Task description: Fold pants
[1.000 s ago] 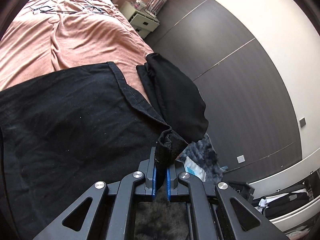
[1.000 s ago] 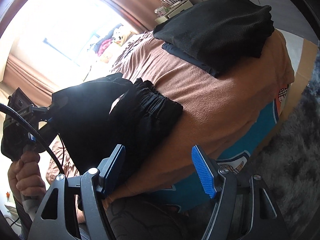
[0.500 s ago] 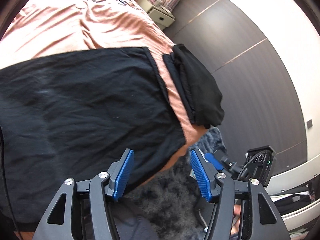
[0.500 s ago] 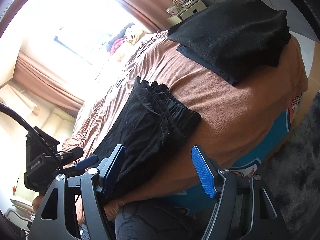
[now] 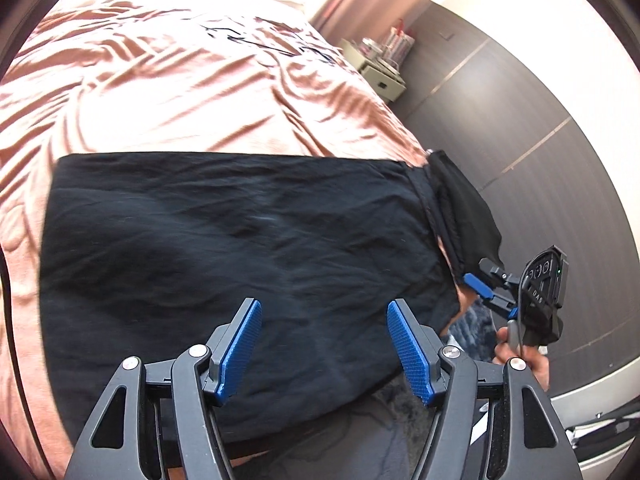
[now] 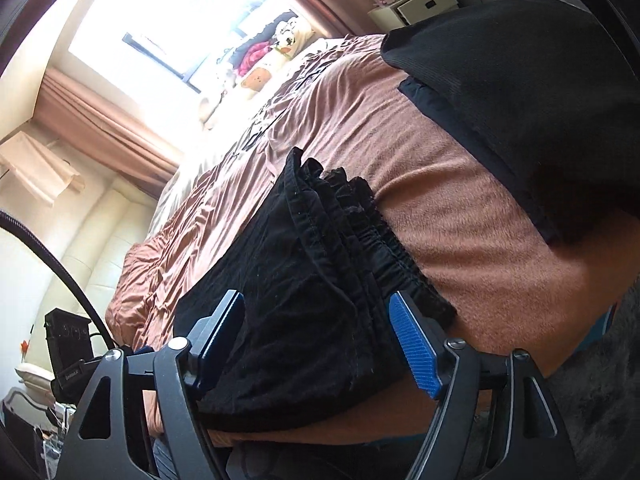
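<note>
Black pants (image 5: 240,240) lie folded flat across the pink-brown bed cover (image 5: 160,80). In the right wrist view their gathered elastic waistband (image 6: 360,240) faces me at the bed's near corner. My left gripper (image 5: 324,344) hovers over the near edge of the pants. Its jaws are opening, and nothing is pinched between the blue pads (image 5: 240,348). My right gripper (image 6: 320,340) sits low at the waistband end. Its jaws are also opening, with the cloth's edge lying between them unpressed. The right gripper (image 5: 490,292) also shows in the left wrist view, by the pants' right edge.
A stack of folded black clothes (image 6: 520,100) rests on the bed's corner beside the pants. A nightstand (image 5: 380,76) stands against a dark panelled wall (image 5: 520,120). Below the bed is a grey shaggy rug (image 6: 600,380). Plush toys (image 6: 288,36) sit by the bright window.
My left gripper let go of the pants' corner, opened and drew back along the near edge. The pants settled flat. My right gripper moved in closer to the waistband.
</note>
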`<action>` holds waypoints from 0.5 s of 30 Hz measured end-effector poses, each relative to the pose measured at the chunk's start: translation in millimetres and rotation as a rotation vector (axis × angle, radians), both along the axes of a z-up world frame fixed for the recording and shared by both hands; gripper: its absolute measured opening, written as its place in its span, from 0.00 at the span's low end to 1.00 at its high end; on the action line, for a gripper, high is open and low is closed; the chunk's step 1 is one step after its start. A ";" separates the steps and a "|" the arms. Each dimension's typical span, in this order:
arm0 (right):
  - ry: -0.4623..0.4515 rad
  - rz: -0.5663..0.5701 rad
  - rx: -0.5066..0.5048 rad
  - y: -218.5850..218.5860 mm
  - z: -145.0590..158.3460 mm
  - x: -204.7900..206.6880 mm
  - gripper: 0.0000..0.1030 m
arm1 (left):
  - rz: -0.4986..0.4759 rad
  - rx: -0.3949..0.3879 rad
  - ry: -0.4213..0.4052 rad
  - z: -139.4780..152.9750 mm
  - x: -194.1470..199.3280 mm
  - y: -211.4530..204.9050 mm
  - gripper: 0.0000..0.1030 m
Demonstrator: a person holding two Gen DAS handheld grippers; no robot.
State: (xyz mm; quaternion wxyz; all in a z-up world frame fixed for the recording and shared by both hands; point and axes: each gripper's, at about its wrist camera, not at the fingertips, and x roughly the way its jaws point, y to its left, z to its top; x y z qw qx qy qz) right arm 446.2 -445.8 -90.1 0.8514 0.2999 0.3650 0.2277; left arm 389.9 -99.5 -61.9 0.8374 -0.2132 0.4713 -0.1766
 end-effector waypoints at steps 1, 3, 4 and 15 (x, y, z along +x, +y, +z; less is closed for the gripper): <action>0.000 0.012 -0.009 3.8 2.0 8.6 0.75 | 0.018 -0.002 0.001 -1.7 -1.6 8.9 0.68; 0.006 0.040 -0.024 11.0 4.2 25.9 0.75 | 0.051 0.002 0.004 -6.3 -4.3 24.8 0.70; 0.010 0.052 -0.035 14.3 4.8 34.5 0.75 | 0.066 0.007 0.005 -8.5 -5.5 32.4 0.70; 0.036 0.203 -0.106 54.5 4.6 108.1 0.75 | 0.229 0.003 0.029 -28.9 -16.8 109.1 0.70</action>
